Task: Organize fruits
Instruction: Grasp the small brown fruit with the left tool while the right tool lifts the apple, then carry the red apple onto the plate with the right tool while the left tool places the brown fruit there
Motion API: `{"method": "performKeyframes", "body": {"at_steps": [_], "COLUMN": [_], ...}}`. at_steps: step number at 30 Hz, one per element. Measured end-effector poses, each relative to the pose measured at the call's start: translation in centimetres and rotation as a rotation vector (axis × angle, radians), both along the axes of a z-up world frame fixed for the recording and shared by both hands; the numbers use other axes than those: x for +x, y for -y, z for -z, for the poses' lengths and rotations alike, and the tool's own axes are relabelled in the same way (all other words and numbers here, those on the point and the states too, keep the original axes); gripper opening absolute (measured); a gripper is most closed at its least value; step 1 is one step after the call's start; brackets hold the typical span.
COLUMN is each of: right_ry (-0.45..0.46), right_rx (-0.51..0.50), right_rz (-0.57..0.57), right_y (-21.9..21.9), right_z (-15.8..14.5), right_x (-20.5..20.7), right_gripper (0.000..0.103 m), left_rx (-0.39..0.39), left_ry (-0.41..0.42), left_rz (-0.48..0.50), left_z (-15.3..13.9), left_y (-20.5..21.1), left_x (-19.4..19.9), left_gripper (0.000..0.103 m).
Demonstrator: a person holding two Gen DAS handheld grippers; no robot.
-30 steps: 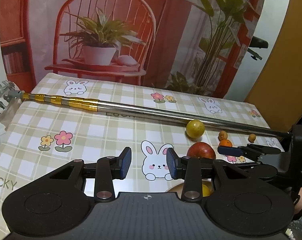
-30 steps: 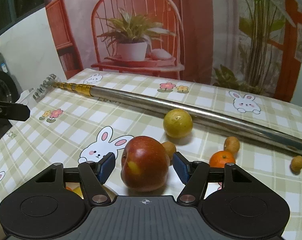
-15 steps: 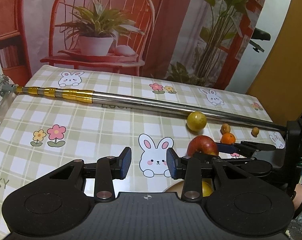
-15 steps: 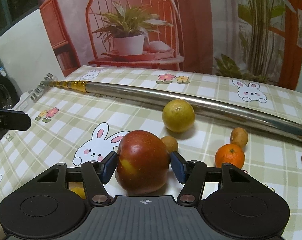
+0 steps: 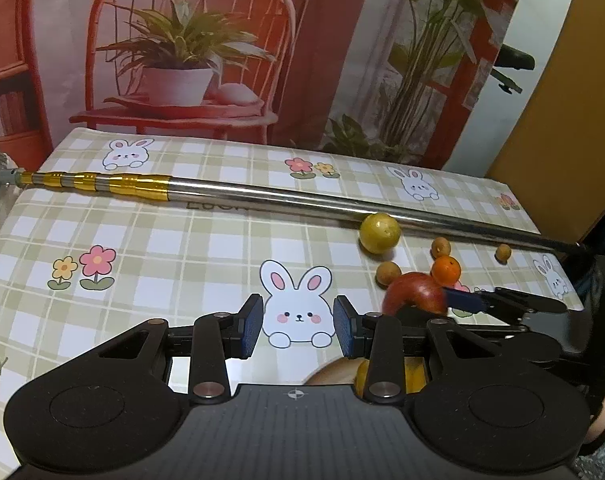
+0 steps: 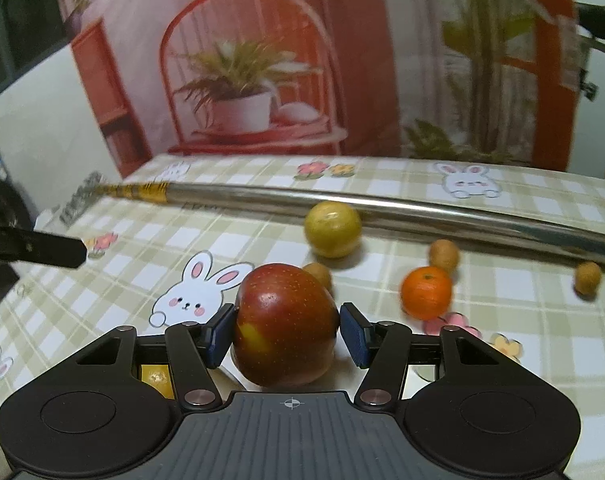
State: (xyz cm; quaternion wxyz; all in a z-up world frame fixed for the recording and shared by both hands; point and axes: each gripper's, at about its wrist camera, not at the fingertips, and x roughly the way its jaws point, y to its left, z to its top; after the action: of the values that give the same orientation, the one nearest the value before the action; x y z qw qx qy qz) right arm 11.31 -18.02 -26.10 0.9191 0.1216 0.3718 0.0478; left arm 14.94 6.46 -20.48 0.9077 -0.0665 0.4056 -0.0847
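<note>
Apple is sitting dead centre between the blue pads of my right tongs, and I am squeezing it across its widest part: the left pad is pressing its skin, the right pad is at its flank, though I cannot tell whether that one is fully touching. Whether it is clear of the desk I cannot say from here. My left tongs are hanging open at a middling gap with nothing between them, only the printed rabbit showing through.

From the left camera the apple is lying off at 2 o'clock, so the right hand is plainly the nearer one, and this piece is its job. Beyond the apple, at 12 o'clock from the right tongs, the yellow fruit is resting against the metal pole; the orange is waiting at 1 o'clock, with small brown fruits dotted near it. Down at 7 o'clock, just under my right tongs' frame, something yellow is peeking out, maybe fruit already gathered. I am judging the carry goes back toward me.
</note>
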Motion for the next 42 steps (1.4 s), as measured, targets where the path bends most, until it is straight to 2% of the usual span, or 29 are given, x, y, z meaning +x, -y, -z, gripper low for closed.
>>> {"method": "performKeyframes", "body": {"at_steps": [6, 18, 30, 36, 39, 42], "right_ry": [0.041, 0.041, 0.035, 0.037, 0.039, 0.038], "right_rx": [0.000, 0.013, 0.043, 0.049, 0.052, 0.059], "right_rz": [0.089, 0.191, 0.227, 0.233, 0.235, 0.235], "right_y": [1.8, 5.0, 6.5, 7.0, 7.0, 7.0], "right_z": [-0.4, 0.2, 0.6, 0.5, 0.4, 0.4], "right_x": [-3.3, -6.9, -8.2, -8.4, -8.5, -8.5], "right_gripper": [0.052, 0.052, 0.053, 0.053, 0.053, 0.053], "left_rx": [-0.012, -0.056, -0.057, -0.038, -0.025, -0.021], "left_ry": [-0.013, -0.052, -0.165, -0.189, -0.197, -0.191], "left_rz": [0.035, 0.132, 0.089, 0.087, 0.092, 0.107], "left_z": [0.2, 1.9, 6.2, 7.3, 7.6, 7.6], "left_y": [1.2, 6.2, 10.1, 10.7, 11.0, 11.0], "left_x": [0.5, 4.0, 10.2, 11.3, 11.5, 11.2], "left_gripper": [0.040, 0.040, 0.040, 0.038, 0.029, 0.028]}}
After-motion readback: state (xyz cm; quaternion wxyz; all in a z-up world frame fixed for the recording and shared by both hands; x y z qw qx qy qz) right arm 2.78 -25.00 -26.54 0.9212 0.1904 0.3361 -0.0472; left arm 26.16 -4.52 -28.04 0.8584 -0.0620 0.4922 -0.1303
